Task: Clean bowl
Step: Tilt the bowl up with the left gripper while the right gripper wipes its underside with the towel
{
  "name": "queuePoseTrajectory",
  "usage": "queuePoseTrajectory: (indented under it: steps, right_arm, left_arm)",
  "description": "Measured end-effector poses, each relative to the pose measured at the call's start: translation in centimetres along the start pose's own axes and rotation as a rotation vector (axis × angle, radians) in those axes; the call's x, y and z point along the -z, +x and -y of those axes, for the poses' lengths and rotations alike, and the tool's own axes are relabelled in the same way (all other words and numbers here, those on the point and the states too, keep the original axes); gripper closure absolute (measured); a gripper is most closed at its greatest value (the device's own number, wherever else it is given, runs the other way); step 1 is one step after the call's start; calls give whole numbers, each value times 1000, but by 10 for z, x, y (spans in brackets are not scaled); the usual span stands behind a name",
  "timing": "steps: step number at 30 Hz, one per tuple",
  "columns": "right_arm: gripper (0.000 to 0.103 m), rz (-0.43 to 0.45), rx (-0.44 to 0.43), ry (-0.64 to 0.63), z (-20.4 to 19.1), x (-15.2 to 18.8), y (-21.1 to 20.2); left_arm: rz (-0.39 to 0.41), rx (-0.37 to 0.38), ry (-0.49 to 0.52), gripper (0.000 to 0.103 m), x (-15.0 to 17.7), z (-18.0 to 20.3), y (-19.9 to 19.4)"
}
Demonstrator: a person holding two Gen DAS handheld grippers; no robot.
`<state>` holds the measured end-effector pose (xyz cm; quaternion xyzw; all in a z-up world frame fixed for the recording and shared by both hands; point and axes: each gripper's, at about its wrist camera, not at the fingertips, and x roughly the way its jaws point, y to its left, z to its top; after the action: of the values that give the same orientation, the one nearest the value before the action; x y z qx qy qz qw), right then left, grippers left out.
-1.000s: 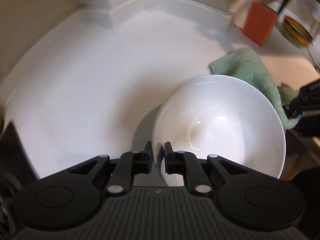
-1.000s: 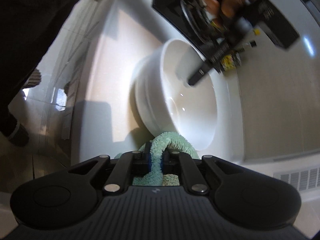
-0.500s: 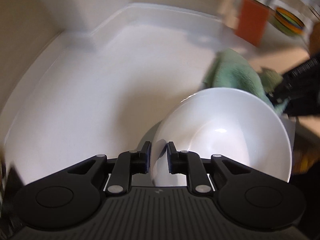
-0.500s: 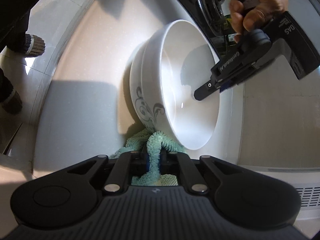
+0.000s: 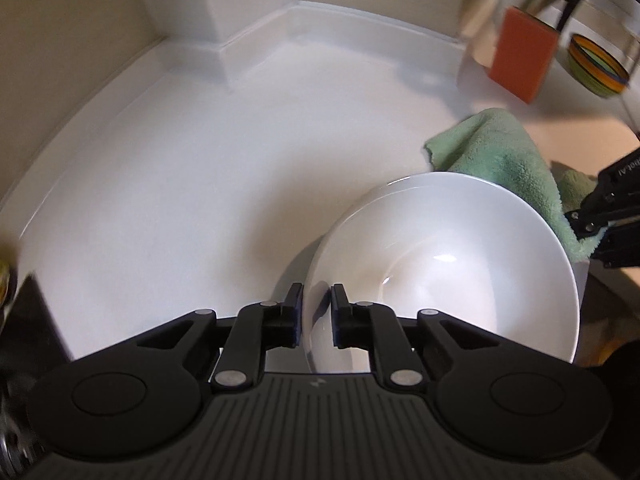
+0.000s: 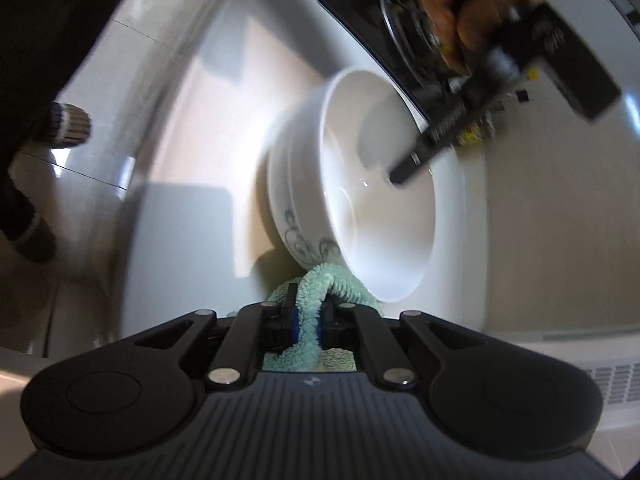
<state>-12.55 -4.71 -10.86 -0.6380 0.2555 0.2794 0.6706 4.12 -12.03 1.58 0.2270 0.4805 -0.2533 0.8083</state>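
Bowl (image 5: 460, 264): white, deep, grey floral print on its outer wall in the right wrist view; tilted on its side on the white table (image 5: 200, 168), opening turned toward the left gripper.

Left gripper (image 5: 316, 314): its fingers straddle the bowl's near rim, one pad outside the wall, one inside. The jaws have just been closing, with the rim between them; a sliver of gap shows beside the inner pad, so a firm clamp cannot be told. In the right wrist view this gripper (image 6: 400, 174) reaches in over the far rim, blurred, with a hand (image 6: 476, 4) on its grip.

Right gripper (image 6: 307, 320): clenched on a fold of the green cloth (image 6: 320, 280), pinched tight between the blue pads.

Green cloth (image 5: 508, 160): terry, bunched, lying against the bowl's outer wall on its far right side, touching it.

Orange sponge (image 5: 524, 54): upright, far right of the table, well apart from the bowl.

Striped bowl (image 5: 596, 66): multicoloured, far right, beyond the sponge.

Black stovetop (image 6: 380, 12): beyond the bowl in the right wrist view.
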Motion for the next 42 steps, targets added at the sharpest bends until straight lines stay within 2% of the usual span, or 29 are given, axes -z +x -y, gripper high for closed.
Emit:
queuePoseTrajectory:
  steps: [5,7,10,12,17,21,23,25,28,32,35,37,40,42]
  right_arm:
    - [101,-63,19,-24,17,8,17]
    - [101,-77,25,-37,20,13,23]
    - [100,-82,21,-8,18,20,18]
    - [100,-81,27,10,15,22,16]
    - [100,-80,34,43,8,23,12]
    - [100,-78,34,55,0,19,7]
    - [100,-78,31,51,-4,15,4]
    - [100,-60,16,59,-7,12,-2]
    - [100,-30,-10,50,-10,11,-8]
    - [101,-45,-32,25,-2,20,-1]
    - [101,-89,-8,22,8,26,10]
    - [101,-100,4,39,15,30,9]
    - [100,-93,14,60,17,29,2]
    - [100,-91,18,77,13,29,-2]
  left_arm:
    - [14,13,166,86,-11,9,7]
    - [22,37,151,85,-15,5,10]
    - [10,8,29,85,-13,1,5]
    - [-10,-34,-90,85,-2,1,-12]
    - [27,-56,-285,84,26,3,-38]
    - [13,-42,-307,84,30,-1,-27]
    - [2,-44,-262,96,27,-3,-22]
    - [-13,-40,-200,96,21,-6,-18]
    - [-34,-15,-50,96,7,-6,-9]
    - [-30,0,164,93,-13,1,3]
    - [-9,2,215,90,-21,7,8]
    - [-9,-7,125,88,-23,4,8]
    - [-46,-63,-153,88,-11,-3,-10]
    - [-63,-89,-273,88,1,-2,-17]
